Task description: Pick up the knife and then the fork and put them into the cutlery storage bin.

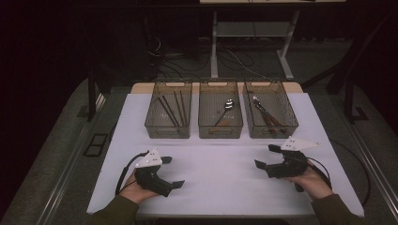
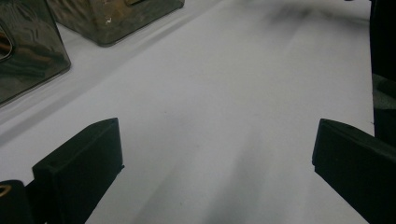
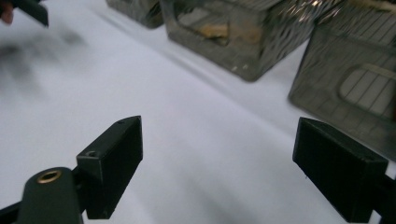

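Note:
Three see-through bins stand in a row at the back of the white table (image 1: 220, 164). The left bin (image 1: 168, 112) holds dark chopsticks, the middle bin (image 1: 220, 112) a spoon, and the right bin (image 1: 271, 110) metal cutlery with wooden handles. My left gripper (image 1: 172, 171) rests low over the table's front left, held in a hand, jaws wide apart with nothing between them (image 2: 215, 154). At the front right, my right gripper (image 1: 265, 156) is open and empty too (image 3: 219, 154), pointing toward the bins.
Bare white tabletop lies between the two grippers and the bins. The bin walls (image 3: 233, 32) stand close ahead of the right gripper, and two bins (image 2: 28, 51) sit left of the left gripper. Beyond the table are dark floor, cables and a desk frame (image 1: 213, 47).

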`<control>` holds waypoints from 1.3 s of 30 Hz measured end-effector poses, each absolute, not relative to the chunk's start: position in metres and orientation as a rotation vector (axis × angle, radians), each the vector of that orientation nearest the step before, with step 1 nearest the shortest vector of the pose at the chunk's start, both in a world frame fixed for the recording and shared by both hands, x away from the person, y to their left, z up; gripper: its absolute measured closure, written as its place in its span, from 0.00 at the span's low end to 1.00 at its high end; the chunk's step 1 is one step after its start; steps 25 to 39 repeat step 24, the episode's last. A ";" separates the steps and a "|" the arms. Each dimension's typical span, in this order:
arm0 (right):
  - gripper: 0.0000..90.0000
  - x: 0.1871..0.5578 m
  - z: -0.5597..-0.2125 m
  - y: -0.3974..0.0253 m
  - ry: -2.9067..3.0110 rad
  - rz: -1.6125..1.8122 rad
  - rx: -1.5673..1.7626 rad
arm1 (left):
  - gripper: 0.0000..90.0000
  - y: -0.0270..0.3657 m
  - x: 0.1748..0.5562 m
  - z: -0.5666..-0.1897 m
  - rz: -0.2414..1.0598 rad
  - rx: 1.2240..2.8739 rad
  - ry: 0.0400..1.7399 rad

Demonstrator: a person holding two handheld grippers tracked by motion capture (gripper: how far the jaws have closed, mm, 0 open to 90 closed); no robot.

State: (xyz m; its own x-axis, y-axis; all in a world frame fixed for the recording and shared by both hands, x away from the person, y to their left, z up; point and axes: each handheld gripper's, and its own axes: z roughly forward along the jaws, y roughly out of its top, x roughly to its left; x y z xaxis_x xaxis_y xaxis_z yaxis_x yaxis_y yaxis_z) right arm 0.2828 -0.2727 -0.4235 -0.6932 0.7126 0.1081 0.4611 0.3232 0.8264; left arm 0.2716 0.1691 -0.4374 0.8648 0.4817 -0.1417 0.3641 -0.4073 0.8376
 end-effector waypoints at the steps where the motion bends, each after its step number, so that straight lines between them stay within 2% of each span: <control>1: 0.17 0.280 -0.426 -0.272 2.317 1.307 1.060 | 0.01 0.169 0.272 -0.437 0.149 2.040 0.616; 13: 0.17 0.257 -0.441 -0.280 2.342 1.296 1.021 | 0.01 0.169 0.271 -0.437 0.150 2.042 0.619; 39: 0.17 0.258 -0.442 -0.286 2.337 1.314 1.030 | 0.01 0.169 0.270 -0.437 0.155 2.046 0.614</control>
